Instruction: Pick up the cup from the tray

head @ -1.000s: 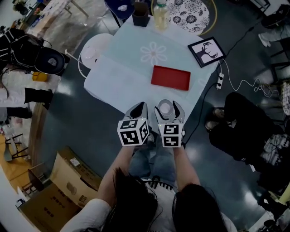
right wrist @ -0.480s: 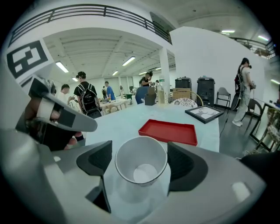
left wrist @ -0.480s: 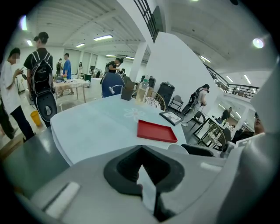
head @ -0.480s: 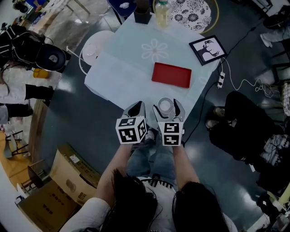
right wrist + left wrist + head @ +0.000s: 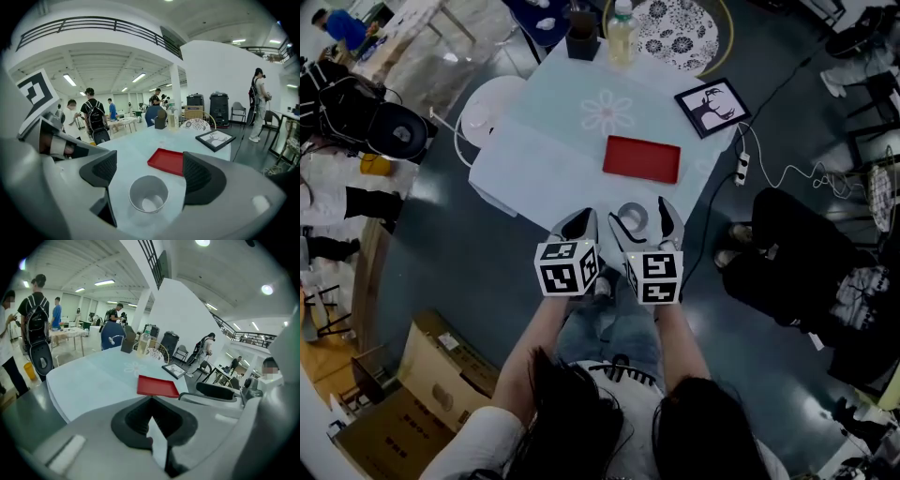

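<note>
The right gripper's (image 5: 149, 165) jaws have just been opening. The white cup (image 5: 148, 193) stands free between them, on the near side of the empty red tray (image 5: 168, 161). The left gripper (image 5: 151, 404) is clenched and empty. Next move: withdraw without tipping the cup.

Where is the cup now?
In the right gripper view, the cup stands on the table's near edge, before the red tray, untouched between the jaws of the right tool, which have just been opening.
</note>
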`<state>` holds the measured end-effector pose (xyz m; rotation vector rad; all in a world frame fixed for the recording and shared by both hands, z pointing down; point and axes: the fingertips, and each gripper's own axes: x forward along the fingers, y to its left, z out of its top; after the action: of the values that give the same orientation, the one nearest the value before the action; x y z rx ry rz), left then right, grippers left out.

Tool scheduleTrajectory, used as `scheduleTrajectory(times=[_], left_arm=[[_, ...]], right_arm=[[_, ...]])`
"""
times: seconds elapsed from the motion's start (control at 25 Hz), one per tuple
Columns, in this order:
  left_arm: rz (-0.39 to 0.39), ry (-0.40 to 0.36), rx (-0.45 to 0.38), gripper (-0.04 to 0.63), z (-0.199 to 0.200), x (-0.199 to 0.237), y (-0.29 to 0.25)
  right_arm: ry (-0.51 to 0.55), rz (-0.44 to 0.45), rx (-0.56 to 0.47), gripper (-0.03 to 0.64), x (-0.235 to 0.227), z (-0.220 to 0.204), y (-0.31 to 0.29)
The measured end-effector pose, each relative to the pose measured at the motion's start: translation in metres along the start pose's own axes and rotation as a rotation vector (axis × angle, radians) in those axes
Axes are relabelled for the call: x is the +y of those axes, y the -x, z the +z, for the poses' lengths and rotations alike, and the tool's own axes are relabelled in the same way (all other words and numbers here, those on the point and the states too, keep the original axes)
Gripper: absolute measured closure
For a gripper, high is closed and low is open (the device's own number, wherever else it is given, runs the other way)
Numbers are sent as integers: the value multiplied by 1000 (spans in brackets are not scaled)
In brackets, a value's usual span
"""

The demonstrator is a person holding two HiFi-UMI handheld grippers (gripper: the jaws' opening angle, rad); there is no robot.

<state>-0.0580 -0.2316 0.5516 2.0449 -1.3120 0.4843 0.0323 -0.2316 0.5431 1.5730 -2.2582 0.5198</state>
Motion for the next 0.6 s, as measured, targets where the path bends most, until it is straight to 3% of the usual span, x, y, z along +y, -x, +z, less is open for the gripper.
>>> scheduleTrajectory(times=[0.24, 0.32, 0.36, 0.6], left_arm=[[-67, -40, -70, 595, 31, -22, 21], [-89, -62, -94, 595, 39, -30, 29], [-97, -80, -102, 595, 42, -34, 33], [-138, -146, -134, 595, 44, -51, 59]], right_arm=[[-19, 12, -23, 177, 9, 31, 26], [3, 22, 16, 298, 14, 34, 35], [17, 16, 25, 327, 16, 37, 40], [70, -40, -16, 419, 28, 56, 67]])
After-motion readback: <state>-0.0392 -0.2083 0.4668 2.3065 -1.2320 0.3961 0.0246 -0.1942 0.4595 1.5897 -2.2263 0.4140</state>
